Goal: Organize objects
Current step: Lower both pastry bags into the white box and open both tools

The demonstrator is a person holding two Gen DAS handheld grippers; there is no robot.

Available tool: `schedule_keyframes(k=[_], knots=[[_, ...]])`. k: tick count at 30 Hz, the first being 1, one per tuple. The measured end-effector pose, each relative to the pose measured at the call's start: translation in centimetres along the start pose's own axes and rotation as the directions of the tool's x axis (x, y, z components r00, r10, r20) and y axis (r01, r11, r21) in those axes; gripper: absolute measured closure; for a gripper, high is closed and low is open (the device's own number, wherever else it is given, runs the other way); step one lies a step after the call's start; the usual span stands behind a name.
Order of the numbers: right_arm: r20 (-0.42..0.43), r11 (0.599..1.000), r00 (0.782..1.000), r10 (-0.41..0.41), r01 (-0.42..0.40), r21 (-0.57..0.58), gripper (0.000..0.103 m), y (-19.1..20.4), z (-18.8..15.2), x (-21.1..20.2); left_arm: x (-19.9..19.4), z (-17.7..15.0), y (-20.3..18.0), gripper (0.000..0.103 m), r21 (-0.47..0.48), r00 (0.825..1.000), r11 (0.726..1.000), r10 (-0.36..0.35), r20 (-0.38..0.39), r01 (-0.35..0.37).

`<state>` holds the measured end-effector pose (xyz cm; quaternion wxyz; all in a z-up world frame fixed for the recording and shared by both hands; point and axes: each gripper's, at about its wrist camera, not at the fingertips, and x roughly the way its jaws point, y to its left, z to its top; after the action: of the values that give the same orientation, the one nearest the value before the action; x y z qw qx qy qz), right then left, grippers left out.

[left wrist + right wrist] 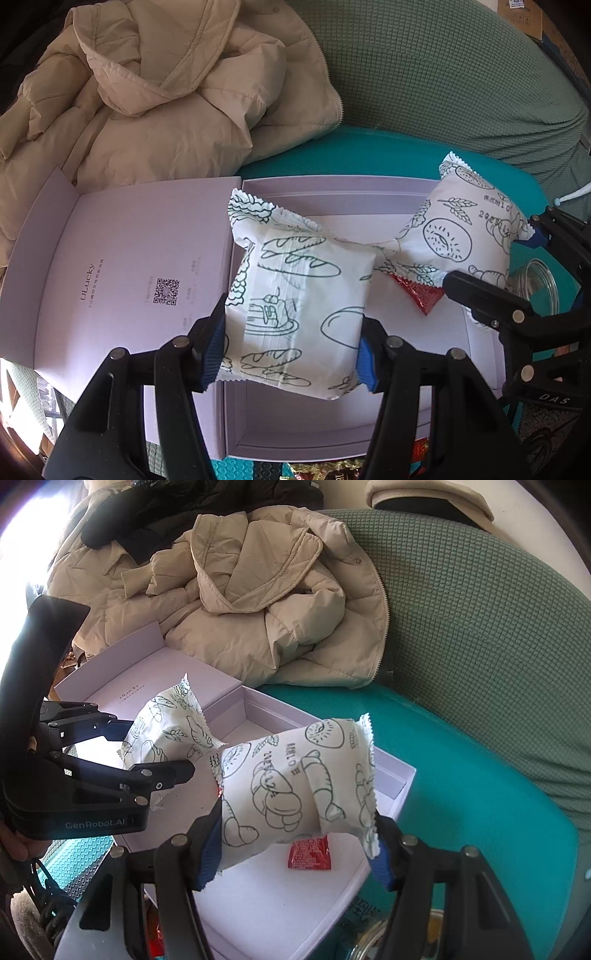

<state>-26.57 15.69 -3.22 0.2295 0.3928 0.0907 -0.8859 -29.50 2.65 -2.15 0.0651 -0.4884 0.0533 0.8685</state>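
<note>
An open lilac gift box [332, 432] lies on a teal cushion, its lid [129, 266] folded out to the left. My left gripper [291, 354] is shut on a white bread-print snack packet [295, 295] and holds it above the box. My right gripper [299, 845] is shut on a second white bread-print packet [295, 794], also above the box [295, 915]. The two packets touch at their corners. A small red sachet [308, 853] lies on the box floor; it also shows in the left wrist view [421, 295].
A beige puffer coat [159, 99] is piled behind the box on a green sofa [461, 74]. The teal cushion [461, 775] extends to the right. A glass jar [535, 284] stands right of the box. Snack wrappers [325, 470] lie at the near edge.
</note>
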Motion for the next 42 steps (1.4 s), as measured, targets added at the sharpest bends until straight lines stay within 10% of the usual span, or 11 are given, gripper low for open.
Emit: schedule_keyframes(k=[28,42], knots=[[-0.101,1.000,0.995,-0.007,0.005,-0.021,0.037,-1.0,-2.0,3.4,5.3,1.3,-3.7,0.047,0.141,0.997,0.988,0.071,-0.041,-0.064],[-0.124,1.000,0.992,-0.007,0.007,0.004,0.034,-1.4,-1.3,3.2,6.4,1.1,-1.9,0.043,-0.010,0.998,1.000,0.021,-0.055,-0.021]])
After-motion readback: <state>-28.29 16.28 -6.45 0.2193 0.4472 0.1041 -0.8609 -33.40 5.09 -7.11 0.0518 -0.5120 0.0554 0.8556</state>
